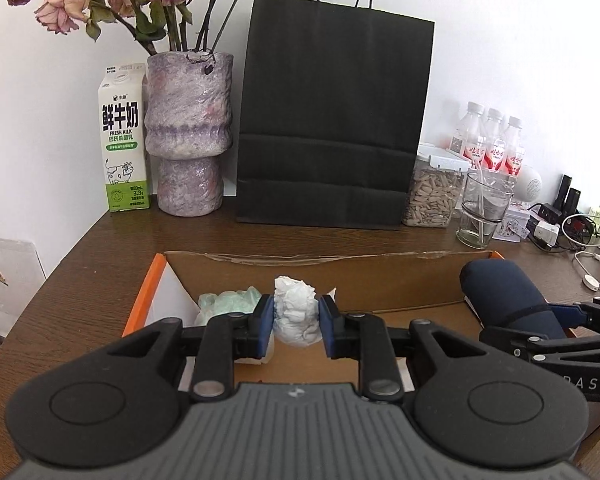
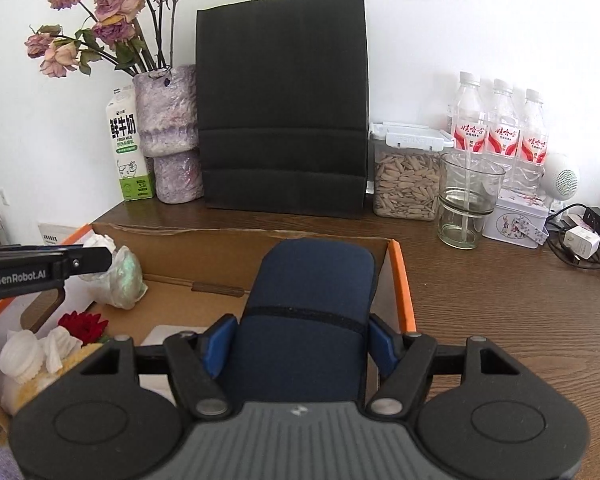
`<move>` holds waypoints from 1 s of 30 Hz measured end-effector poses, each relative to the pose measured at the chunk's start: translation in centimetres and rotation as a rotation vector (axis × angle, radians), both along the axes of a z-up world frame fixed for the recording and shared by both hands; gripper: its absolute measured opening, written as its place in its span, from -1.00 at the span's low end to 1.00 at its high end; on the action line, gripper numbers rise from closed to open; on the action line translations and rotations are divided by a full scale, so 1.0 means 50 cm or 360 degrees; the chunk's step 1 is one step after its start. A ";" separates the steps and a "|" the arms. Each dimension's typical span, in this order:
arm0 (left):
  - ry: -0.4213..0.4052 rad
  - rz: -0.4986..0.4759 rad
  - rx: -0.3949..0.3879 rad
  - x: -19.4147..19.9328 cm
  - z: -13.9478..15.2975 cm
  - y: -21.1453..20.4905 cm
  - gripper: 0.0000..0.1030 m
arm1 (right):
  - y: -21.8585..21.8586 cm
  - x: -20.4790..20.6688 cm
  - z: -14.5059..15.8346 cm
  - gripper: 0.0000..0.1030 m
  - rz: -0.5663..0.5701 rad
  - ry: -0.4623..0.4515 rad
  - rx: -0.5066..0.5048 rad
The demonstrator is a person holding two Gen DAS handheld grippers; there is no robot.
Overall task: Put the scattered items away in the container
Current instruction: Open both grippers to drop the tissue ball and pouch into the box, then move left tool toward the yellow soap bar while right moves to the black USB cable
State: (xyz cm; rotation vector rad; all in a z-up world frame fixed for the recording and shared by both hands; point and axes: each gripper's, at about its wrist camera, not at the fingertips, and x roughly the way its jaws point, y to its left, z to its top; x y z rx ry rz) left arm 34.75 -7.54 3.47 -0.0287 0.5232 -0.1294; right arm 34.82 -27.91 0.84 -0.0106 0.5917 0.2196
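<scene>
My left gripper (image 1: 296,322) is shut on a crumpled white tissue (image 1: 296,316) and holds it over the open cardboard box (image 1: 320,266) with orange edges. A pale green crumpled bag (image 1: 228,304) lies in the box just left of it. My right gripper (image 2: 302,346) is shut on a dark blue soft pouch (image 2: 312,296) with a black band, held over the right side of the box (image 2: 220,232). The pouch also shows in the left wrist view (image 1: 504,296). A red flower (image 2: 84,326) and white ruffled items (image 2: 24,356) lie at the box's left.
At the back of the wooden desk (image 1: 100,248) stand a milk carton (image 1: 122,140), a purple vase (image 1: 188,132) with dried roses, a black paper bag (image 1: 332,120), a seed jar (image 2: 406,176), a glass (image 2: 466,200), three bottles (image 2: 500,128), a tin (image 2: 516,220) and chargers with cables (image 2: 580,240).
</scene>
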 end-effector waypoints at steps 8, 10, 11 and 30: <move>-0.0072 0.0057 0.0075 -0.018 0.018 -0.009 1.00 | -0.008 -0.014 0.022 0.97 -0.0041 -0.0061 0.0006; -0.0050 0.0067 0.0066 -0.014 0.017 -0.006 1.00 | -0.007 -0.014 0.022 0.97 -0.0031 -0.0051 -0.0002; -0.0042 0.0073 0.0059 -0.012 0.017 -0.004 1.00 | -0.006 -0.014 0.021 0.97 -0.0028 -0.0048 -0.0007; -0.0065 0.0090 0.0057 -0.048 0.030 0.000 1.00 | 0.012 -0.053 0.051 0.97 -0.0009 -0.0107 -0.0040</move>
